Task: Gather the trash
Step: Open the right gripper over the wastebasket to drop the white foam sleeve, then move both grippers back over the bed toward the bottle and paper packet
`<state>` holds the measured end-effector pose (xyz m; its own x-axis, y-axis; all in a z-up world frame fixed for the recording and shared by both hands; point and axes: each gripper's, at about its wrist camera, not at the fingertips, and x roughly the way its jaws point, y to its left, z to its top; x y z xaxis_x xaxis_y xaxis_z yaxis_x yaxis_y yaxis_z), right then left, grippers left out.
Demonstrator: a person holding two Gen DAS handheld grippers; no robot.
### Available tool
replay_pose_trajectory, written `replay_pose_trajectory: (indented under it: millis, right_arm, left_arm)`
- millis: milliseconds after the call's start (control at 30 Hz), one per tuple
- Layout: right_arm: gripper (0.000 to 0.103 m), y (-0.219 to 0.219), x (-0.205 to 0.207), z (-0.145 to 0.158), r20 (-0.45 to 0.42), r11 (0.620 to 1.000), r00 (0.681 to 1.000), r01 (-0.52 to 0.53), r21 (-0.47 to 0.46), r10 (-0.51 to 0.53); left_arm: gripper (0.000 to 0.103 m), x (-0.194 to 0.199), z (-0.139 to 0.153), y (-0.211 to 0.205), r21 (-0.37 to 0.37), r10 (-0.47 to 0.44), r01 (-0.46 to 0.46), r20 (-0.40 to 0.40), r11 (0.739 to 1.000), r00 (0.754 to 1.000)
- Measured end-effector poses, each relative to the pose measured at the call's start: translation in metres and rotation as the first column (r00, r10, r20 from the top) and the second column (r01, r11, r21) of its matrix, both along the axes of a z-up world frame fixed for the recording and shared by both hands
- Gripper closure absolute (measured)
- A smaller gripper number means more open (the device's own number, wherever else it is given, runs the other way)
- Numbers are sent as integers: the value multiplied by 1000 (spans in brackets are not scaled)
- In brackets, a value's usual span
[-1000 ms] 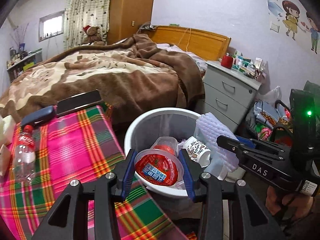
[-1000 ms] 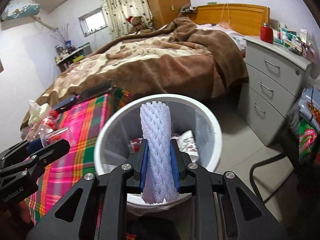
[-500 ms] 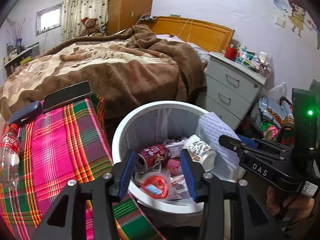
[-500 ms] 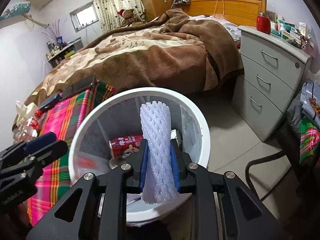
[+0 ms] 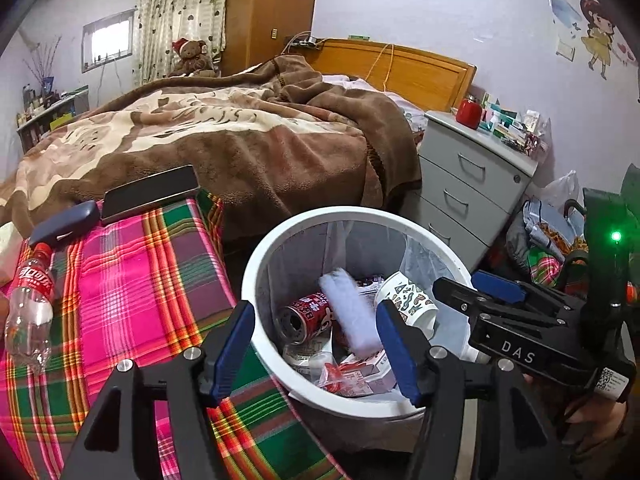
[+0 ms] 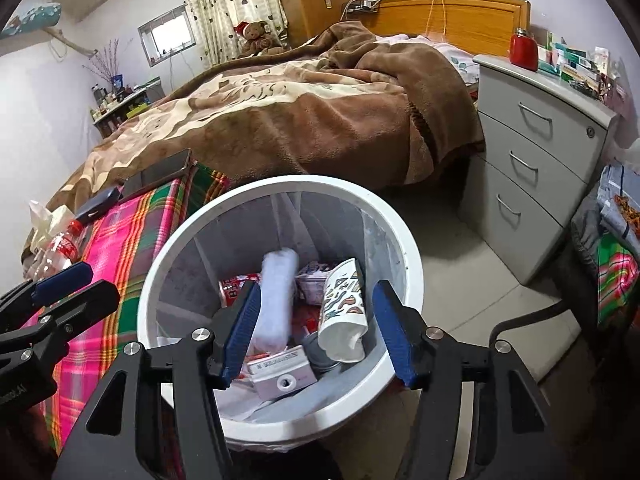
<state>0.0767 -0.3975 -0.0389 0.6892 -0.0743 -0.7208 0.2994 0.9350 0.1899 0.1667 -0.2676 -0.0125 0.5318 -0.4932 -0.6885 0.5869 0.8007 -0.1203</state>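
A white trash bin (image 5: 256,272) (image 6: 404,240) stands beside a plaid-covered table (image 5: 132,280). Inside lie a white foam net sleeve (image 5: 352,316) (image 6: 276,296), a red can (image 5: 304,316), a patterned paper cup (image 5: 404,300) (image 6: 344,312) and wrappers. My left gripper (image 5: 316,352) is open and empty over the bin's near rim. My right gripper (image 6: 316,336) is open and empty above the bin; it shows at the right of the left wrist view (image 5: 480,296). An empty plastic bottle (image 5: 30,312) (image 6: 60,248) lies on the table.
A phone (image 5: 150,194) and a dark case (image 5: 66,226) lie on the table's far edge. A bed with a brown blanket (image 5: 240,140) is behind. A grey drawer unit (image 5: 472,184) stands right of the bin. Bags (image 5: 552,236) sit at the far right.
My left gripper let go of the red-lidded cup, which dropped into the bin. My right gripper then opened and the foam sleeve fell in. Both grippers stay over the bin.
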Motion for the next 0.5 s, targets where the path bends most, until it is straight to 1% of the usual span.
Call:
replay_pose_trajectory:
  millis: [500]
  right_arm:
    - [43,25,-1,13,44,999,998,-37,-4,37]
  left_arm:
    - [40,-11,13,47,-29,77,-76,26,997,997]
